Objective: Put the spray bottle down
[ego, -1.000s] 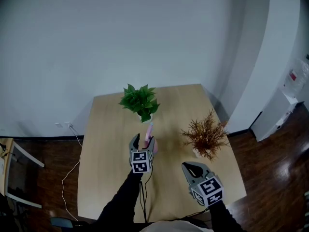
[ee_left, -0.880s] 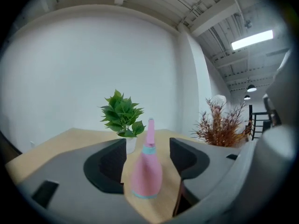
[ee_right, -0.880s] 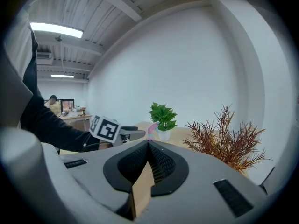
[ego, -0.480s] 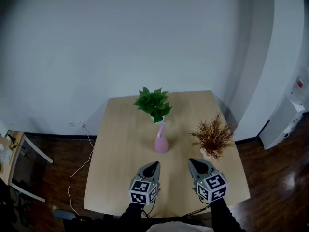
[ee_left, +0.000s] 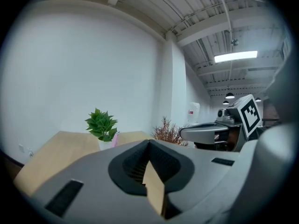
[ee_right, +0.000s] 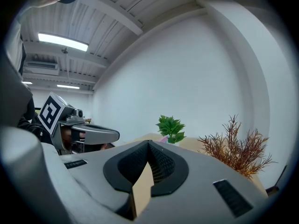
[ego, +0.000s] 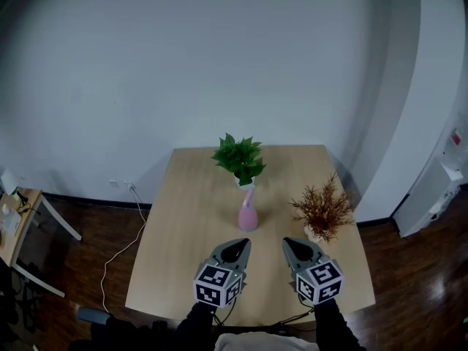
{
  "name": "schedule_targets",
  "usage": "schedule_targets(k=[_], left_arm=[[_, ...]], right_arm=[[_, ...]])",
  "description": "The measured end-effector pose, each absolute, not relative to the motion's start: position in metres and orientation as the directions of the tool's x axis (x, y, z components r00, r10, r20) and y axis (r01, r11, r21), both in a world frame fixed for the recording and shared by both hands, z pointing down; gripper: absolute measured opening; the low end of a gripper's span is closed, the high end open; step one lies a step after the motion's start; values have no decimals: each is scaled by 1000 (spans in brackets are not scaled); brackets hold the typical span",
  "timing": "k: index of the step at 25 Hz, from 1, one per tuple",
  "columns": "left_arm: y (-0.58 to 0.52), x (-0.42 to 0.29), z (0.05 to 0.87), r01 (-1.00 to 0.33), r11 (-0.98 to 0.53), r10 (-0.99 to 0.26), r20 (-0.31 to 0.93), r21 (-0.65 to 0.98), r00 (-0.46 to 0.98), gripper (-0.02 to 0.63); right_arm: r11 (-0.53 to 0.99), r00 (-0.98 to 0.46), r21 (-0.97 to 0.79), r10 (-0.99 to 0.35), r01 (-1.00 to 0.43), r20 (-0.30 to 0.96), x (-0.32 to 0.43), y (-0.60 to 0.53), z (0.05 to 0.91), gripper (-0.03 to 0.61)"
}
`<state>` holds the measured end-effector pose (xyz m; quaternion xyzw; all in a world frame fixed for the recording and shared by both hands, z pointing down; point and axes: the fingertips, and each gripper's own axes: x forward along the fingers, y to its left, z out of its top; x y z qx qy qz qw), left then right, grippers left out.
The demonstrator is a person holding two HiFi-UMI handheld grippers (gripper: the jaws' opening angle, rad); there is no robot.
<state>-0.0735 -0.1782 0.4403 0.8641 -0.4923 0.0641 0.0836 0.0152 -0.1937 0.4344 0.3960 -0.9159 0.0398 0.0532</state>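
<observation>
The pink spray bottle (ego: 248, 214) stands upright on the wooden table (ego: 179, 225), just in front of the green plant (ego: 239, 157), with nothing holding it. In the left gripper view only its pink top (ee_left: 115, 139) shows beside the green plant (ee_left: 102, 124). My left gripper (ego: 238, 246) is shut and empty, hanging over the near part of the table, well short of the bottle. To its right my right gripper (ego: 292, 245) is also shut with nothing in it. Both point toward the far wall.
A dry reddish-brown plant (ego: 320, 208) in a small pot stands at the table's right side. A white cable (ego: 121, 254) trails over the dark floor left of the table. A white unit (ego: 431, 196) stands at the far right by the wall.
My left gripper let go of the spray bottle, closed, and drew back toward me. The bottle stays standing by the green plant. The right gripper shifted only a little.
</observation>
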Motion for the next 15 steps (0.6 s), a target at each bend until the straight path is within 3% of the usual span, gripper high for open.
schedule_targets(k=[15], left_arm=[[-181, -63, 437, -859, -506, -837, 196, 74, 510, -6]], right_arm=[[709, -705, -7, -700, -705, 111, 11, -189, 424, -26]])
